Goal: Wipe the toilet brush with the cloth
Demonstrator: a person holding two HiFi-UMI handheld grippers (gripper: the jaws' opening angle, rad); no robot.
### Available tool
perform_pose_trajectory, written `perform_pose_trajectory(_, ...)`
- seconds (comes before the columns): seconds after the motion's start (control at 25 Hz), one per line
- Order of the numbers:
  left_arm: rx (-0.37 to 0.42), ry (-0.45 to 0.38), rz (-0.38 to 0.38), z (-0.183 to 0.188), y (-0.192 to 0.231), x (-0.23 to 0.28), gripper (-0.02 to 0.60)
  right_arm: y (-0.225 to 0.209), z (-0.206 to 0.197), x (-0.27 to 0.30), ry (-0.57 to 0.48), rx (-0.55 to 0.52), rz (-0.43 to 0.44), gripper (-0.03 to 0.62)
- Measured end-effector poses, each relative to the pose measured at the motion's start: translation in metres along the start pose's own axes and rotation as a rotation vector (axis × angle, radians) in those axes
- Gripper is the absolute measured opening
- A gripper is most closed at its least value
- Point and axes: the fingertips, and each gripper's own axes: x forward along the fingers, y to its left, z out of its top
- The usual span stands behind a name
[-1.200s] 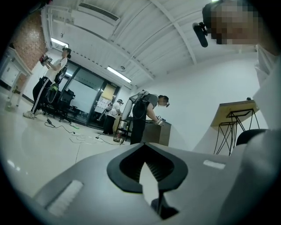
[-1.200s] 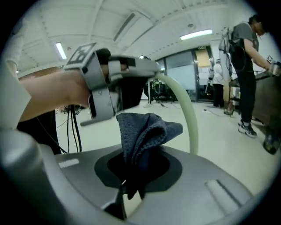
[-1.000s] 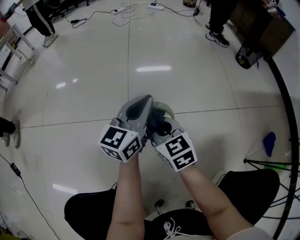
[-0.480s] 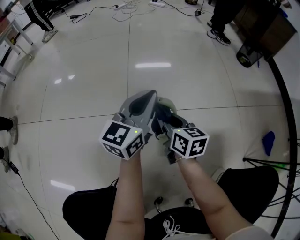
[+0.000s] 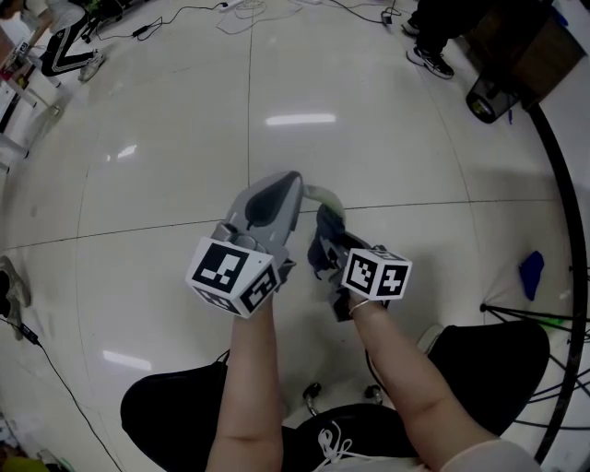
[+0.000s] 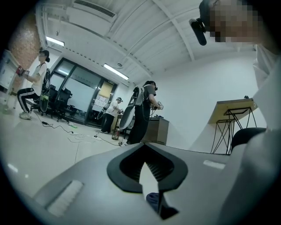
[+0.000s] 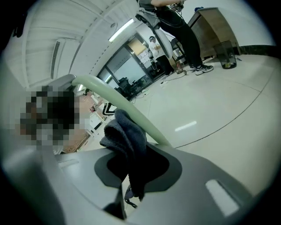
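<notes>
In the head view my left gripper (image 5: pixel 293 181) points away from me over the floor, jaws together on the near end of a pale green toilet brush handle (image 5: pixel 323 194). The handle curves to the right into a dark blue cloth (image 5: pixel 326 241), and my right gripper (image 5: pixel 324 224) is shut on that cloth. In the right gripper view the cloth (image 7: pixel 127 136) drapes over the handle (image 7: pixel 118 99) just ahead of my right gripper (image 7: pixel 131 176). My left gripper (image 6: pixel 147 170) shows its jaws shut, with a pale sliver between them. The brush head is hidden.
A glossy white tiled floor (image 5: pixel 166 138) lies below. A black seat (image 5: pixel 498 369) and a black metal stand (image 5: pixel 553 323) are at the lower right, with a small blue object (image 5: pixel 529 281) on the floor. Cables (image 5: pixel 240 18) and someone's shoes (image 5: pixel 426 57) are far off. People (image 6: pixel 142 110) stand in the background.
My right gripper has turned and shifted slightly right, dragging the cloth along the handle. The left gripper has stayed almost in place.
</notes>
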Motion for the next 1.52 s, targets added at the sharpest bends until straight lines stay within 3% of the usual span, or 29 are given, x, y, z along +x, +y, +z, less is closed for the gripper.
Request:
perform_pose_trajectory(0.4, 0.029, 0.018, 0.019, 0.000, 0.002, -0.003, 0.006, -0.060, -0.056, 0.018, 0.117, 0.073, -0.099, 0.062)
perform_pose_trajectory(0.64, 0.036, 0.014, 0.025, -0.001, 0.000, -0.002, 0.006, -0.054, -0.063, 0.016, 0.135, 0.134, 0.010, 0.063)
perform_pose_trajectory(0.76, 0.038, 0.029, 0.029, -0.003, 0.002, -0.004, 0.006, -0.025, -0.055, 0.002, 0.133, -0.049, 0.099, 0.063)
perform_pose_trajectory(0.88, 0.032, 0.021, 0.055, 0.001, 0.006, -0.008, 0.006, 0.010, -0.023, -0.023, 0.051, -0.321, 0.161, 0.063)
perform_pose_trajectory(1.04, 0.057, -0.050, 0.138, 0.023, 0.010, -0.028, 0.006, 0.042, 0.033, -0.062, -0.083, -0.564, 0.115, 0.063)
perform_pose_trajectory(1.32, 0.091, -0.088, 0.193, 0.049, -0.013, -0.063, 0.006, 0.067, 0.119, -0.149, -0.376, -0.580, 0.076, 0.063)
perform_pose_trajectory(1.52, 0.082, -0.101, 0.220, 0.050, -0.040, -0.079, 0.006, 0.041, 0.133, -0.191, -0.436, -0.536, -0.025, 0.064)
